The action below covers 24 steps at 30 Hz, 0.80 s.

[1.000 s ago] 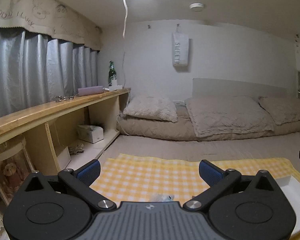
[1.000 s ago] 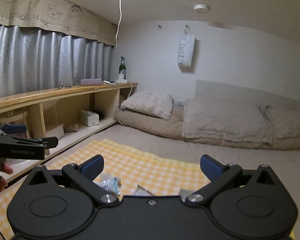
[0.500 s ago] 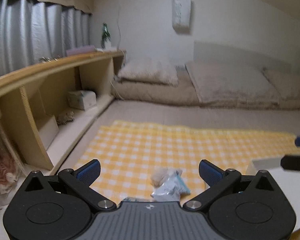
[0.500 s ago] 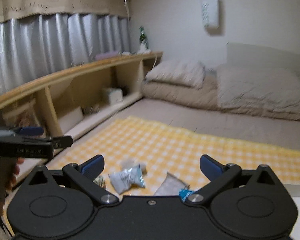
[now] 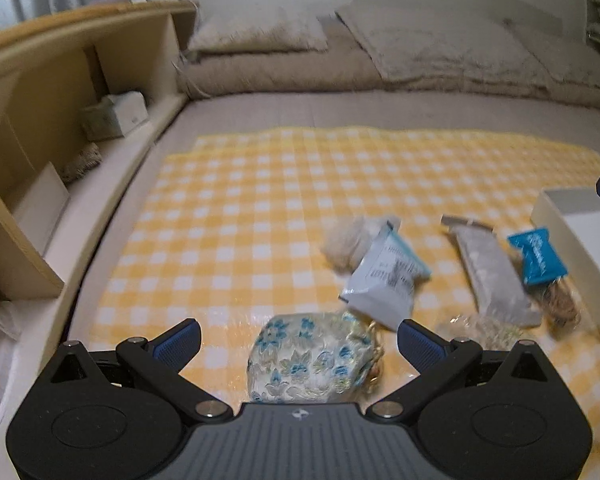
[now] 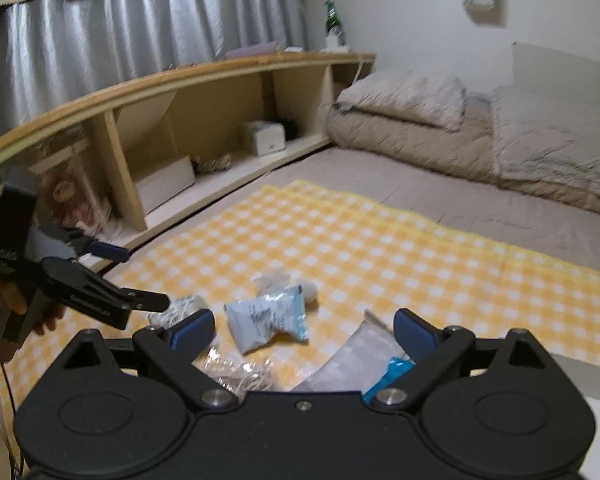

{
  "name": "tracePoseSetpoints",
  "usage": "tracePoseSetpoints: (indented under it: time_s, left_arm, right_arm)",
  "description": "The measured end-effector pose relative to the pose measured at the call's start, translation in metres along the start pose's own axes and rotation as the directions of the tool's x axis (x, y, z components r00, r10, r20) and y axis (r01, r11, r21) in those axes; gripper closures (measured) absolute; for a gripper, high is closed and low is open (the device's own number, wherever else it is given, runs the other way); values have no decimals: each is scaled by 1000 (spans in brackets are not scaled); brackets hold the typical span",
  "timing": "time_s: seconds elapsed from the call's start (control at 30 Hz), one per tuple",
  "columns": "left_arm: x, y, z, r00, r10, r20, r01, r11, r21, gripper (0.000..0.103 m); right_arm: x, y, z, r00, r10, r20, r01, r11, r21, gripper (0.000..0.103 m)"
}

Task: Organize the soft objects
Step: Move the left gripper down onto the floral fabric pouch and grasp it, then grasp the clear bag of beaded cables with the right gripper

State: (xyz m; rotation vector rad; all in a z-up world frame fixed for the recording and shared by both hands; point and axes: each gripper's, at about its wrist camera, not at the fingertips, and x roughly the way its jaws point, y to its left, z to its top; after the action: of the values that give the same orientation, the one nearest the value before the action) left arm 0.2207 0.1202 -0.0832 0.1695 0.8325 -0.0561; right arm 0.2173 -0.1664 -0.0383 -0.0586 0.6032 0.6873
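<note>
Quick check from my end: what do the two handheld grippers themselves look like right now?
Both are matte black with round pivot discs, silver screws and blue finger pads. The left gripper has a ribbed grey centre plate with a small logo; the right gripper is all black. White lettering marks the left one's arm.

Both wrist views sit low and close over the yellow checked cloth (image 5: 260, 208), tilted downward toward the bedding (image 5: 440, 52) at 12 o'clock. They share the white-and-blue packet (image 5: 384, 280), the cloth and the wooden shelf (image 6: 204, 92); the right view catches the left hand-held gripper (image 6: 144, 280) at 9 o'clock.
</note>
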Motion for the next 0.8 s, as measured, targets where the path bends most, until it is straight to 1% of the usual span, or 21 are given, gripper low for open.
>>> tracePoseSetpoints:
  time_s: [0.1, 0.23, 0.33, 0.37, 0.43, 0.57, 0.67, 0.8]
  left_arm:
    - [11, 2, -1, 1000, -10, -4, 10, 1000, 7, 0]
    - [27, 5, 0, 997, -65, -31, 65, 998, -13, 1]
    - [39, 6, -2, 996, -80, -39, 80, 997, -4, 5]
    - [44, 6, -2, 995, -84, -48, 84, 996, -10, 7]
    - [51, 11, -5, 991, -115, -69, 113, 993, -39, 7]
    - [57, 19, -7, 982, -163, -99, 153, 984, -95, 14]
    - [59, 23, -8, 974, -191, -119, 173, 973, -150, 27]
    - [57, 21, -7, 977, -176, -123, 157, 976, -149, 34]
  right_arm:
    - [13, 2, -7, 998, 40, -37, -41, 999, -28, 6]
    - [30, 6, -17, 991, 89, -98, -93, 995, -39, 6]
    - [41, 5, -25, 985, 103, -136, -109, 993, -38, 6]
    - [45, 4, -27, 984, 107, -146, -113, 993, -33, 6]
    - [51, 1, -30, 981, 108, -163, -114, 993, -23, 6]
    - [61, -5, -35, 976, 119, -183, -119, 993, 9, 6]
    - [67, -10, -38, 970, 144, -194, -137, 989, 49, 6]
    - [77, -11, -42, 962, 179, -207, -167, 983, 75, 6]
